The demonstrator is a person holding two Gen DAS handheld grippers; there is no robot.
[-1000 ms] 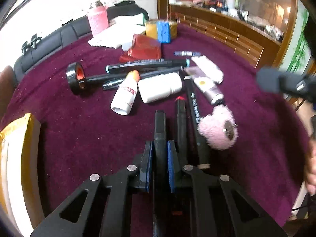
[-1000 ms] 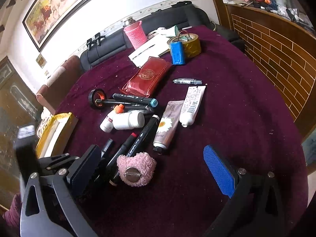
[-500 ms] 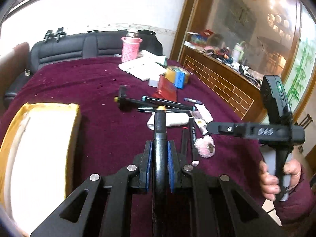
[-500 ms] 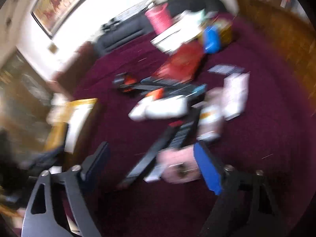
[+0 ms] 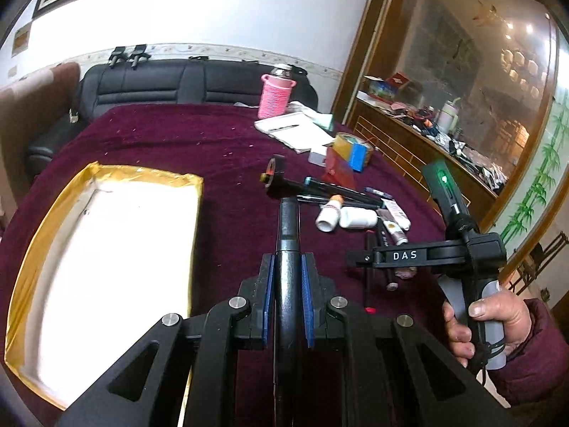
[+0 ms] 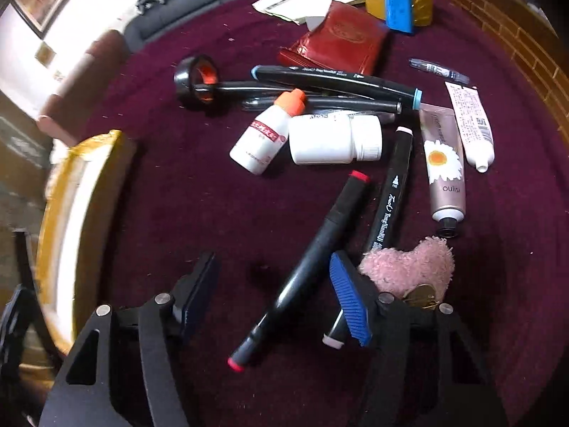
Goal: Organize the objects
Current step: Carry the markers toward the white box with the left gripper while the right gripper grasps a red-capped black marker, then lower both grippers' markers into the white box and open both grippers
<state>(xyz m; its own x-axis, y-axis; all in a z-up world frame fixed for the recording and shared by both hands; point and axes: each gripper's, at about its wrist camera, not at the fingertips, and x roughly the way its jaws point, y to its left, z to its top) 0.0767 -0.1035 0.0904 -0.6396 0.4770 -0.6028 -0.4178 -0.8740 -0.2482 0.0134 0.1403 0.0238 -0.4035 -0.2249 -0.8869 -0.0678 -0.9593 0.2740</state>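
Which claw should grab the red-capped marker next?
Right. The right claw is open, its pads either side of the red-capped marker on the cloth. The left claw is shut on a black marker, near the yellow-rimmed box.

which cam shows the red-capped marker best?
Right wrist: the red-capped marker lies whole on the cloth, both red ends visible, inside the open right claw. Left wrist shows only a thin dark sliver with a red tip, partly hidden by that claw.
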